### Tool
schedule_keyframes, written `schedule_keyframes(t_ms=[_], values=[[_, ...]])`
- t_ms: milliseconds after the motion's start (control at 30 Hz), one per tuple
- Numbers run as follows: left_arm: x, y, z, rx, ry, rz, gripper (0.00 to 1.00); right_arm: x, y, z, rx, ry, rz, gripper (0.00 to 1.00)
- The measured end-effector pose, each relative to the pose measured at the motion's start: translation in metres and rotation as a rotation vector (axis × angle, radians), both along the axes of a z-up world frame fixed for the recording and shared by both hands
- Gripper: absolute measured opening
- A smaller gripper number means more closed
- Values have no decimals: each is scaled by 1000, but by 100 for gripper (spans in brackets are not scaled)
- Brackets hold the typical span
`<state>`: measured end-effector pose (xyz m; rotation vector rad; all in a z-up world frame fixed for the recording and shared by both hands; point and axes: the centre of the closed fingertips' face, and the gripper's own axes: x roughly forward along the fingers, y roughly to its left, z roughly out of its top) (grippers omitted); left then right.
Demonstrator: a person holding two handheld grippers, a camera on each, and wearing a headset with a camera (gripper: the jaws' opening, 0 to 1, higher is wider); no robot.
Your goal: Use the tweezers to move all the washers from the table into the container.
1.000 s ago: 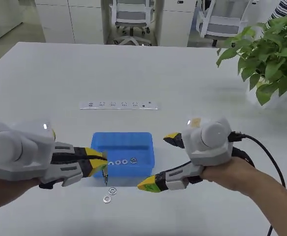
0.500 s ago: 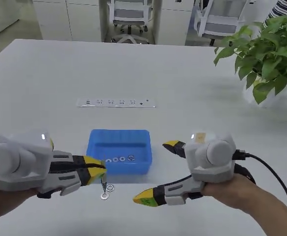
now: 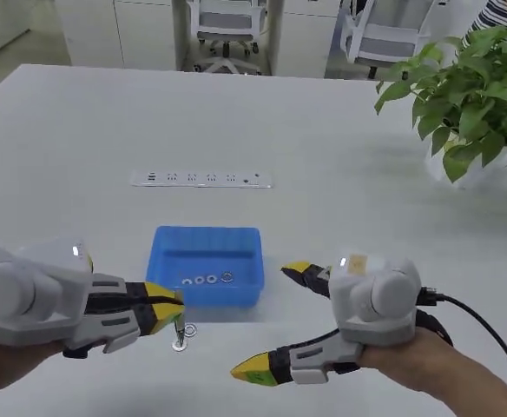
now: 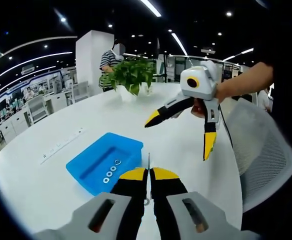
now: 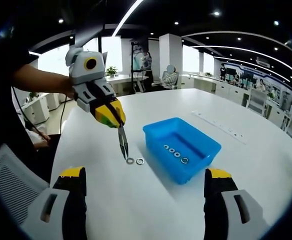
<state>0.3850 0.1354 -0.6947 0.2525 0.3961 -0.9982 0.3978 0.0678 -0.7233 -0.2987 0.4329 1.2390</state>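
Observation:
A blue container (image 3: 206,261) sits on the white table and holds several washers (image 3: 205,280) in a row. Two loose washers (image 3: 183,338) lie on the table just in front of it, also seen as washers (image 5: 135,161) in the right gripper view. My left gripper (image 3: 174,306) is shut on thin tweezers (image 3: 177,331), whose tips point down at the loose washers; whether the tweezers (image 5: 122,141) touch one I cannot tell. My right gripper (image 3: 269,321) hovers wide open to the right of the container, nothing between its jaws.
A white power strip (image 3: 201,180) lies behind the container. A potted plant (image 3: 472,95) stands at the far right. Office chairs (image 3: 227,26) stand beyond the table's far edge. A cable (image 3: 483,317) trails from the right gripper.
My left gripper has drawn back and down from the container's front edge, bringing the tweezer tips to the two loose washers. The right gripper stays open and has sunk slightly.

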Motion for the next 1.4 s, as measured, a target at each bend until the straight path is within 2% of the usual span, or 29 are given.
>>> schedule_keyframes(t_ms=[700,900,1133,1400], values=[[0,-2,-12,-6,11,4,7,-13,8,-9,-3,3,65,95],[-1,-2,-12,-17,8,5,7,-15,15,-10,-12,-10,114,88],[-3,0,-12,-9,8,-7,7,-13,25,-10,-12,-31,163,80],[-4,2,-13,-3,10,-16,7,-16,35,-16,-21,-33,227,69]])
